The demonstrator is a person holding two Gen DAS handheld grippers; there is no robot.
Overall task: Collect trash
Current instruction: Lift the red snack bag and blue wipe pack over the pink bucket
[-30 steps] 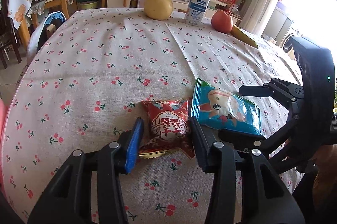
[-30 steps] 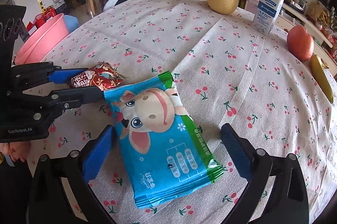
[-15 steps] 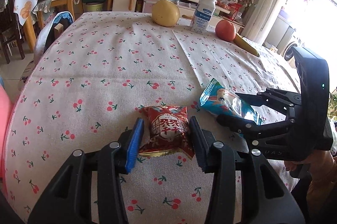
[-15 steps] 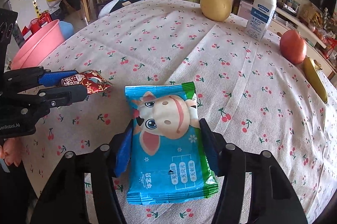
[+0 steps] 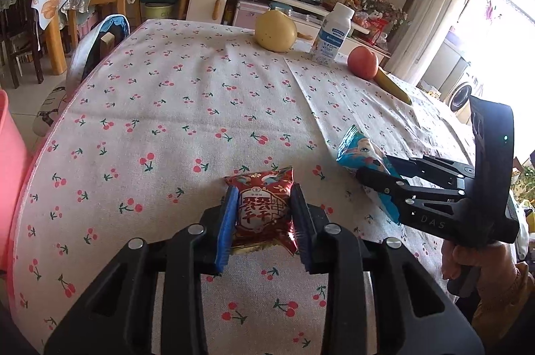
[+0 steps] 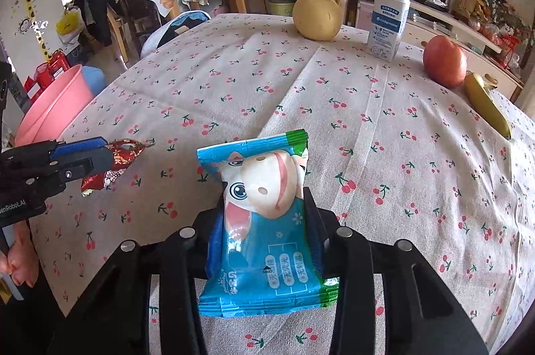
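Grasp step. Red packet (image 5: 262, 211) pinched in left gripper (image 5: 264, 221), lower centre. Blue packet (image 6: 264, 221) being squeezed by the closing right gripper (image 6: 265, 228), lower centre. Next: both to be lifted and carried, probably to pink bin (image 6: 53, 107), left edge.

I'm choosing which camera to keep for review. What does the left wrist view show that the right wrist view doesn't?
Only the left wrist view: the front of the red snack packet squeezed between the left hand-held gripper pads, and the right hand-held gripper from the side.

Only the right wrist view: the cow print on the blue wipes pack, clamped in the right hand-held gripper, whose jaws have just been closing, and the pink tub in full.

Both: both packets, the pear, bottle, apple, banana and cherry tablecloth.
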